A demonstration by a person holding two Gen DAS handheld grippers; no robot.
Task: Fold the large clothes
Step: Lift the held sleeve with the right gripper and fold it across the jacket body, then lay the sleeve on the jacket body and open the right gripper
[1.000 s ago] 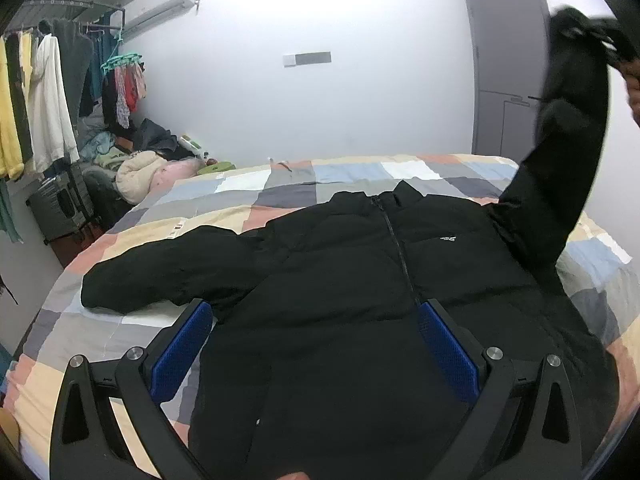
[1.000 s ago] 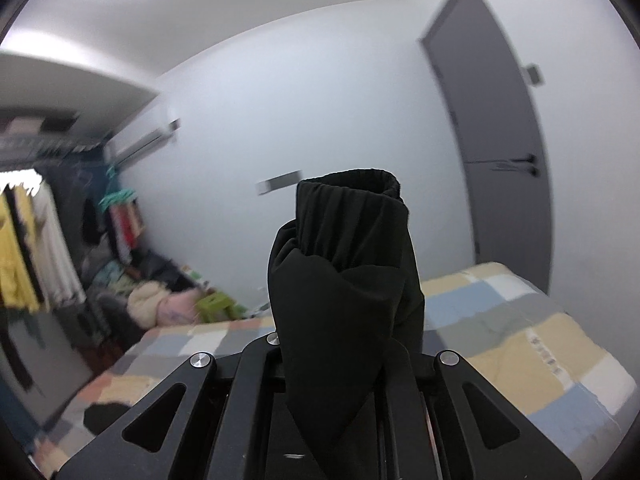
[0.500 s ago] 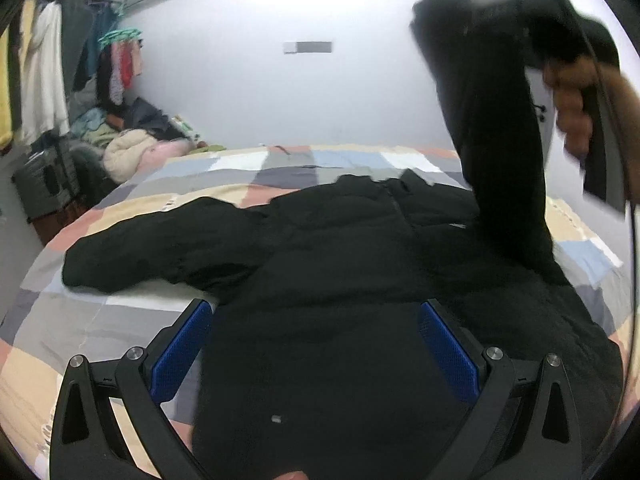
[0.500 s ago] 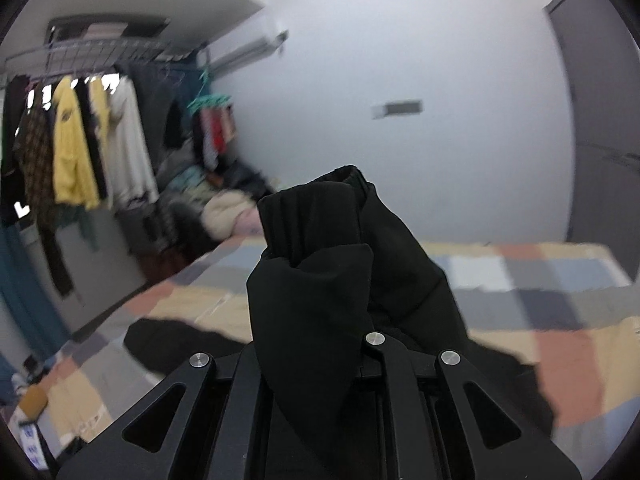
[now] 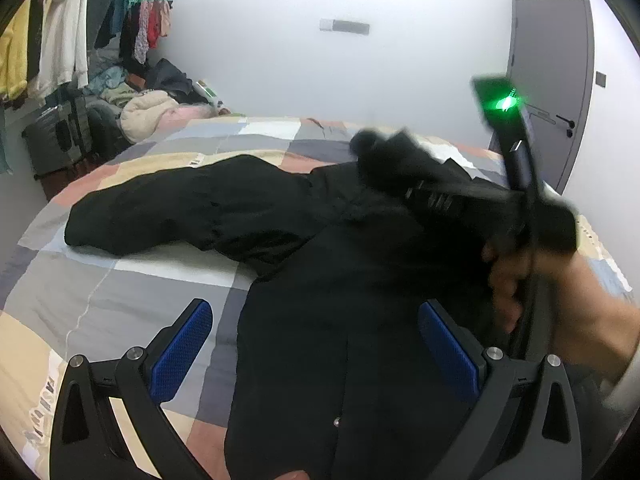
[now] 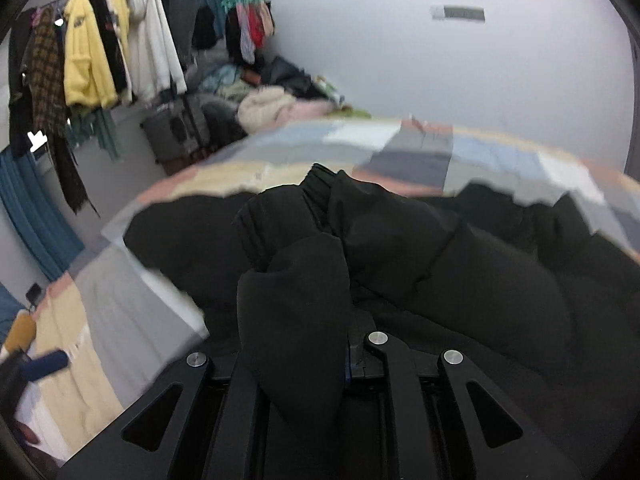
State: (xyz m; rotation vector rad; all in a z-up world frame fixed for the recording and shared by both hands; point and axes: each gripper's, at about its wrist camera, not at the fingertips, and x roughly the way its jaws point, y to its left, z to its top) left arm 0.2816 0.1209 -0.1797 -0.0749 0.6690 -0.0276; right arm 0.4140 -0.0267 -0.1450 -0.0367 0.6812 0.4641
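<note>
Sleeve (image 6: 296,320) now lowered across black jacket (image 5: 360,340), pinched in right fingers (image 6: 384,356); left fingers (image 5: 180,348) spread.

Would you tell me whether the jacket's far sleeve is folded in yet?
Not yet: the far sleeve lies spread out across the bed.

Bed (image 5: 100,292) with patchwork quilt, black jacket (image 5: 320,320) spread flat on it

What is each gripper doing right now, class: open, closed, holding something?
Left gripper: open, holding nothing, above the black jacket.
Right gripper: closed on the jacket sleeve, over the jacket body.
</note>
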